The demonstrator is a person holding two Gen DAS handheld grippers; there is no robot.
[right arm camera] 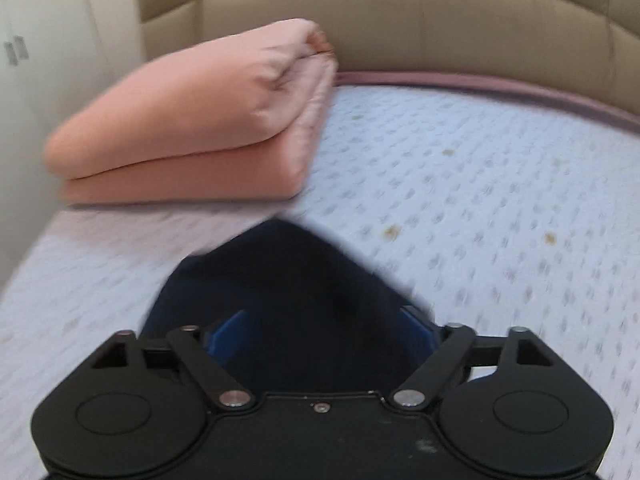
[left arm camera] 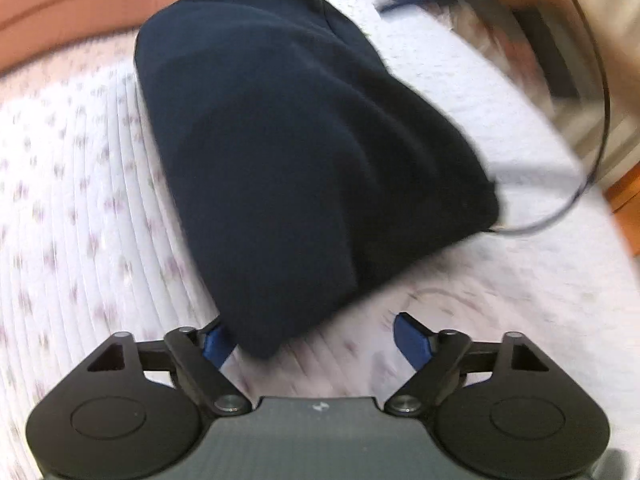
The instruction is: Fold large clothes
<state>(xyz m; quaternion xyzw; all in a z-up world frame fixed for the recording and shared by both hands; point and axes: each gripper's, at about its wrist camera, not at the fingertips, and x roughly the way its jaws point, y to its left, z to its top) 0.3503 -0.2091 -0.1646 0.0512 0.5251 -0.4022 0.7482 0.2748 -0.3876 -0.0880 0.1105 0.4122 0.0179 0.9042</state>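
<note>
A folded dark navy garment [left arm camera: 288, 152] lies on the white patterned bedspread [left arm camera: 72, 216]. My left gripper [left arm camera: 312, 340] is open at the garment's near corner, which covers part of the left blue pad; the right pad [left arm camera: 408, 338] is bare above the bedspread. In the right wrist view a corner of the same navy garment [right arm camera: 304, 284] lies between the wide-spread blue pads of my right gripper [right arm camera: 324, 336], which is open. Both views are blurred by motion.
A folded pink blanket [right arm camera: 192, 132] lies at the head of the bed, also at the top left of the left wrist view [left arm camera: 72, 8]. A beige padded headboard [right arm camera: 440, 20] stands behind. A black cable [left arm camera: 592, 128] loops at the bed's right edge.
</note>
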